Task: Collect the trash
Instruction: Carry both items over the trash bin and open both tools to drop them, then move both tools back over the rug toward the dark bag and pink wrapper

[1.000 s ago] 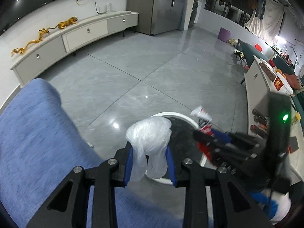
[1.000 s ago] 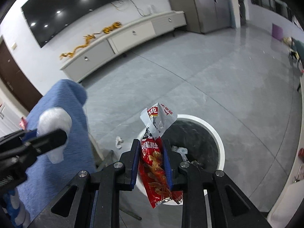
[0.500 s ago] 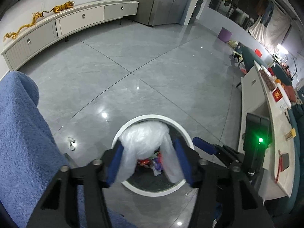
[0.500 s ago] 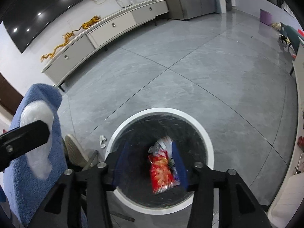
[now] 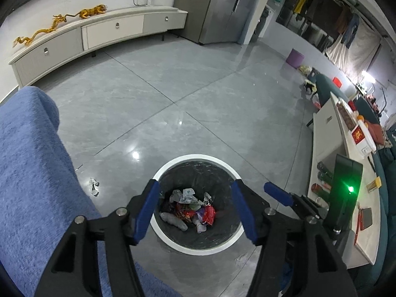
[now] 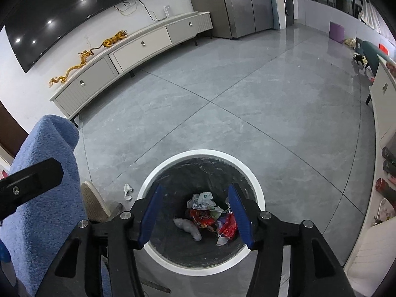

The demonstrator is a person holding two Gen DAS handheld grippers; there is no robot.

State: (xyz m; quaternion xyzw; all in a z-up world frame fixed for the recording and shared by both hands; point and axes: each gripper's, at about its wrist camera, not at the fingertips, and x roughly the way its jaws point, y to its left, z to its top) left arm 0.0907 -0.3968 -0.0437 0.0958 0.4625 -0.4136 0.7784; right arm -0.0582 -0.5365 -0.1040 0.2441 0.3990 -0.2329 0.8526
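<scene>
A round bin with a white rim (image 5: pixel 173 165) (image 6: pixel 257 190) and a black liner stands on the grey floor below both grippers. Inside lie a clear plastic bag (image 5: pixel 173 220) (image 6: pixel 188 229), a red snack wrapper (image 5: pixel 209 215) (image 6: pixel 229 224) and other trash. My left gripper (image 5: pixel 195 188) is open and empty above the bin. My right gripper (image 6: pixel 194 193) is open and empty above it too, and shows in the left wrist view (image 5: pixel 278 194). A small white scrap (image 5: pixel 94 185) (image 6: pixel 128 191) lies on the floor left of the bin.
A blue fabric seat (image 5: pixel 29 173) (image 6: pixel 42 173) is close on the left. A white table (image 5: pixel 346 173) with bottles and boxes runs along the right. A long white cabinet (image 5: pixel 99 34) (image 6: pixel 138 47) stands at the far wall.
Both grippers have opened over the bin. The clear plastic bag fell from the left gripper and the red snack wrapper from the right; both now lie in the bin.
</scene>
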